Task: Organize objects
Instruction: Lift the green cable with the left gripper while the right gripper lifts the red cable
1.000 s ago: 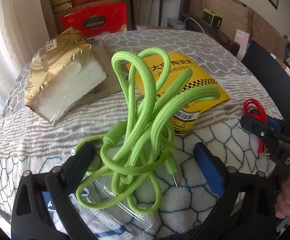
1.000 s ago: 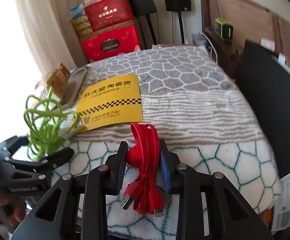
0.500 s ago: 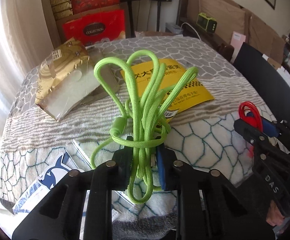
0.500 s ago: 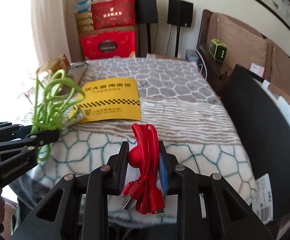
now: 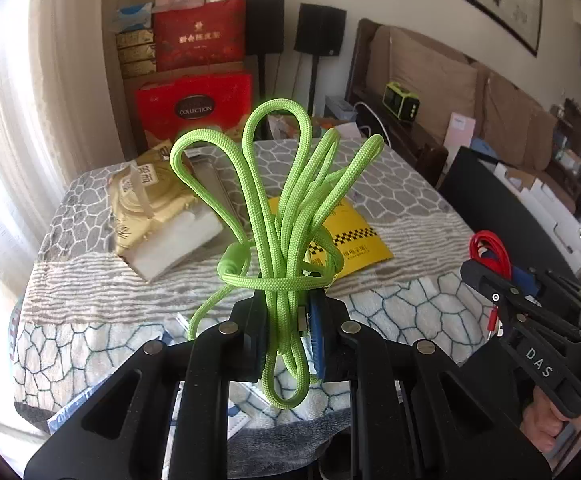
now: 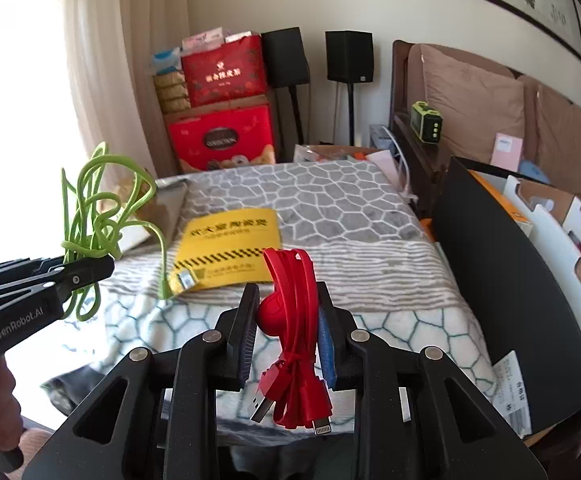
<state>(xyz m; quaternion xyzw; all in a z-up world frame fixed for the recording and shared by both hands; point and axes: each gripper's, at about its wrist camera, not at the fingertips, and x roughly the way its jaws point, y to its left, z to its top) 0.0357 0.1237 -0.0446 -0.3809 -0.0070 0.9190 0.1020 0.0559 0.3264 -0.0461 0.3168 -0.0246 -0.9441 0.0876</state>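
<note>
Left wrist view shows the left gripper (image 5: pixel 286 312) clamped on a green cable bundle (image 5: pixel 286 216) above the patterned blanket (image 5: pixel 90 288), having just closed, while the right gripper (image 6: pixel 286 320) pinches a red cable bundle (image 6: pixel 294 320).

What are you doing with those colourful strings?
A person is tidying a table covered by a patterned blanket, with a gripper in each hand. The left gripper has just closed its fingers on a bundled green cable and holds it above the table, one end dangling. The right gripper holds a coiled red cable, plugs hanging down. A yellow booklet and a gold packet lie on the blanket.
</note>
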